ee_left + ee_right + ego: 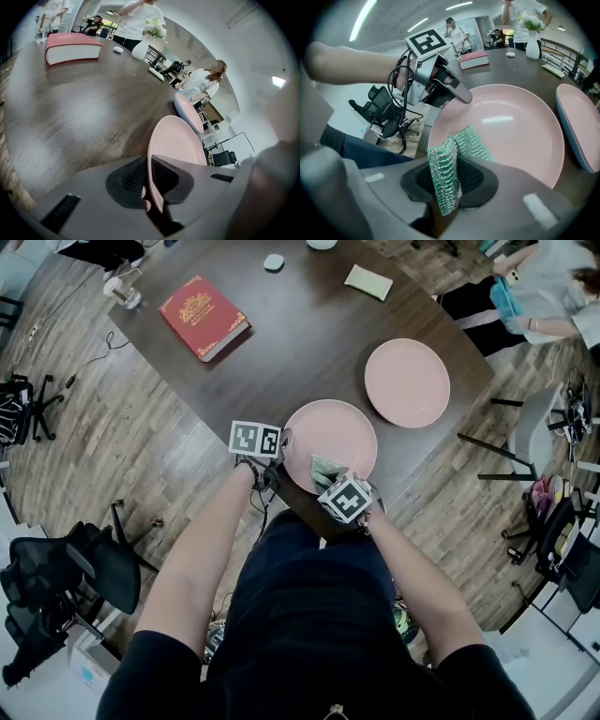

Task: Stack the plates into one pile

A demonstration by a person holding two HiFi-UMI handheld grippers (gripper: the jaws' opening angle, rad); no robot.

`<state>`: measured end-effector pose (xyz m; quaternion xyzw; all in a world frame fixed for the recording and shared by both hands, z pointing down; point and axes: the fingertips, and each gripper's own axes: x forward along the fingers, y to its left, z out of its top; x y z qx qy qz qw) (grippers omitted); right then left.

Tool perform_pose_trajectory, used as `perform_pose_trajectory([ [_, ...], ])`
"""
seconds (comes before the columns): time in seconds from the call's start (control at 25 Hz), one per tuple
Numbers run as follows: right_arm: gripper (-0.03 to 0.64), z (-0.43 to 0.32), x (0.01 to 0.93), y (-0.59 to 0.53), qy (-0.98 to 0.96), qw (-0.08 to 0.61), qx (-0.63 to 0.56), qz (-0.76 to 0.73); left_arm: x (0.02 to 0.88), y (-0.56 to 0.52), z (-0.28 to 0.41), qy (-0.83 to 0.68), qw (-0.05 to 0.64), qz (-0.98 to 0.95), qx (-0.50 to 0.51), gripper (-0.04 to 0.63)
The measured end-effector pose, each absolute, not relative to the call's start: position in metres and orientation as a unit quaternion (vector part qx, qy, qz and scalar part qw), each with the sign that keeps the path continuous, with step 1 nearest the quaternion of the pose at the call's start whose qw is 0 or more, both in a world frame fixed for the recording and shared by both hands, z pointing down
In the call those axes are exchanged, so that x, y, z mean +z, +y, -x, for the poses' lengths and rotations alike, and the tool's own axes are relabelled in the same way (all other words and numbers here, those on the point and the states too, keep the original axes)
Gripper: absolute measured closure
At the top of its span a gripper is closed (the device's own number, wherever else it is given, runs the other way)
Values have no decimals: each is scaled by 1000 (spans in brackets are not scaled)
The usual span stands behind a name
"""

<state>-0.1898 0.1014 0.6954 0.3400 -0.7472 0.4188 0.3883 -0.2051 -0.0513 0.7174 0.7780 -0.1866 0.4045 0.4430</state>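
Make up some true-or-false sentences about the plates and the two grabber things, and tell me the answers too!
1. The left gripper is shut on the rim of the near pink plate. True.
2. The right gripper holds nothing. False: it is shut on a green scrubbing pad, which hangs over the near pink plate.
3. The two plates are already in one pile. False: the far pink plate lies on the table beside the near one, not on it.
4. A red book lies on the table. True.
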Motion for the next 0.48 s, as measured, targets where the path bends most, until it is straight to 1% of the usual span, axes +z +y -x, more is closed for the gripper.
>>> perform_pose_trajectory([
  [0.24,528,177,696,102,-750,407,398,-337,717,-50,205,-179,440,-780,407,586],
  [0.48,528,152,700,108,-744,450,370,-326,717,-49,204,-176,441,-781,406,586],
])
